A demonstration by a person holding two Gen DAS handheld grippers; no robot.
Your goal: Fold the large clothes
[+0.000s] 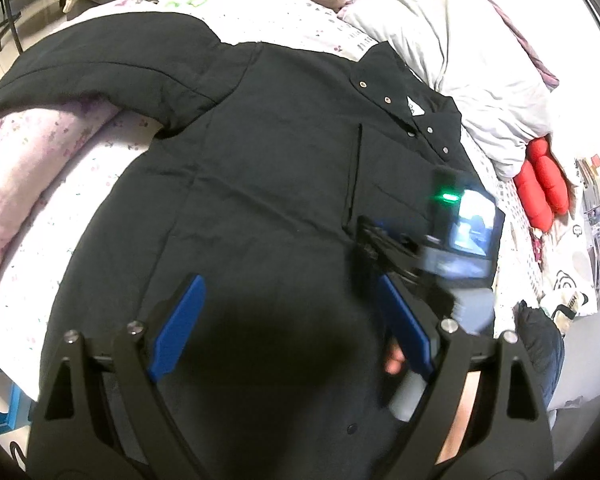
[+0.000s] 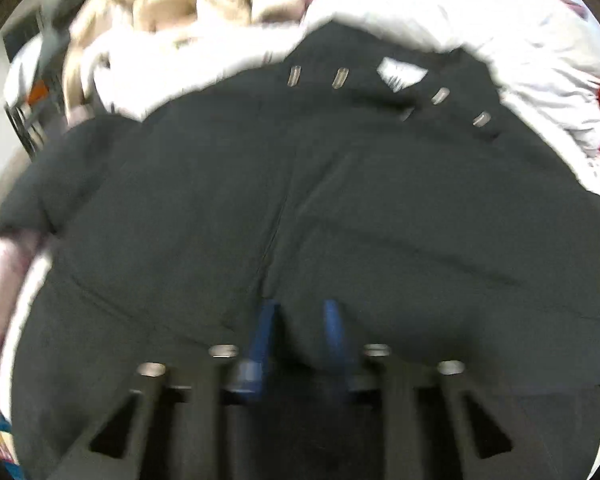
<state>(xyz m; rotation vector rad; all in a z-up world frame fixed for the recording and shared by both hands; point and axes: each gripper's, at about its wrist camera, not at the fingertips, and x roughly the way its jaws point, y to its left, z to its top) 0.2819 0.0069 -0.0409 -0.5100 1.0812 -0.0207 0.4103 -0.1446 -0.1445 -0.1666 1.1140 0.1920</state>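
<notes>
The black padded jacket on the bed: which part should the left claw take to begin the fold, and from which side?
Probably the spread sleeve of the black padded jacket, near its cuff end, coming from the jacket's outer left side. It lies flat and extended away from the body over the floral bedding, so its edge is free to pinch and carry across. The left claw stands open above the body.

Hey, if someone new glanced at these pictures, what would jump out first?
A big black jacket spread flat over the floral bedding fills both views, its metal snaps lining the collar. The left gripper hovers open above it, and a red cushion glows at the right edge.
</notes>
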